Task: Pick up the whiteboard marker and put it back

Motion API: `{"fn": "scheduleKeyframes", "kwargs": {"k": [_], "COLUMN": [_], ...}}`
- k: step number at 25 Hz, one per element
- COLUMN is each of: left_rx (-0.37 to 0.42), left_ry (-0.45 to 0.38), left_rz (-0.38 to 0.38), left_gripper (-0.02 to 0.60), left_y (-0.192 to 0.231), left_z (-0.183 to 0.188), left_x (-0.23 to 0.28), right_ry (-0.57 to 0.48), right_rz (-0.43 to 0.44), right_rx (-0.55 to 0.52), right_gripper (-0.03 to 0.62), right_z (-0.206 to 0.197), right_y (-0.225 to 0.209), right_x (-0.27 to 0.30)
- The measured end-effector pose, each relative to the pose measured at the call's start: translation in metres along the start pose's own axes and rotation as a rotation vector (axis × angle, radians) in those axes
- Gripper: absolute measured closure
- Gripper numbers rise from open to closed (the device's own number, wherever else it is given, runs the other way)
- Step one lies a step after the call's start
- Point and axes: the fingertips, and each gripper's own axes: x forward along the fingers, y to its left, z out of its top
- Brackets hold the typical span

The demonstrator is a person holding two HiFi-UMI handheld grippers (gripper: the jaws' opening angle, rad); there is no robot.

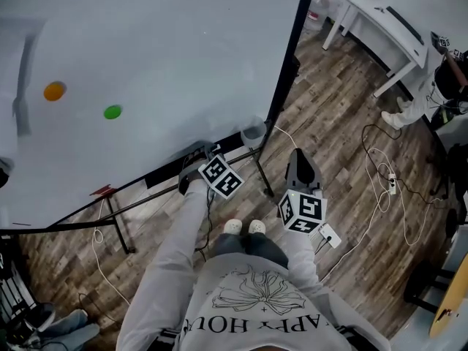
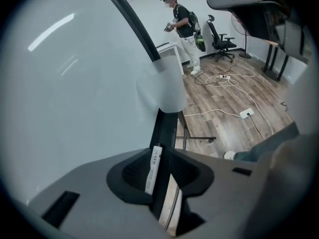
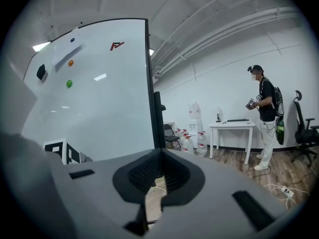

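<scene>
Left claw (image 2: pixel 159 154) points steeply down at the tray (image 2: pixel 165 129) under the whiteboard (image 2: pixel 75 83). It is released, with its jaws apart around the white marker (image 2: pixel 153 169), which lies along the tray and appears unpinched. Right claw (image 3: pixel 159 156) is clenched on nothing, beside the board's edge. Pick-up seems to be in hand; next, the left jaws must close squarely on the marker's barrel, then lift.

A wood-plank floor (image 1: pixel 344 108) strewn with white cables (image 2: pixel 215 110) meets white walls (image 3: pixel 209 73), a white table (image 1: pixel 376 20), an office chair (image 2: pixel 219 34) and water jugs (image 3: pixel 202 139).
</scene>
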Motion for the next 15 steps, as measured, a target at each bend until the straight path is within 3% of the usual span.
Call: {"fn": "scheduleKeyframes", "kwargs": {"k": [15], "left_rx": [0.100], "left_ry": [0.133], "left_rz": [0.007], "left_gripper": [0.471], "left_y": [0.004], "left_z": [-0.010], "left_x": [0.024], "right_ry": [0.024], "right_rz": [0.000], "right_rx": [-0.004], "right_gripper": [0.591], "right_z": [-0.008], "right_y": [-0.007], "right_x": [0.004]}}
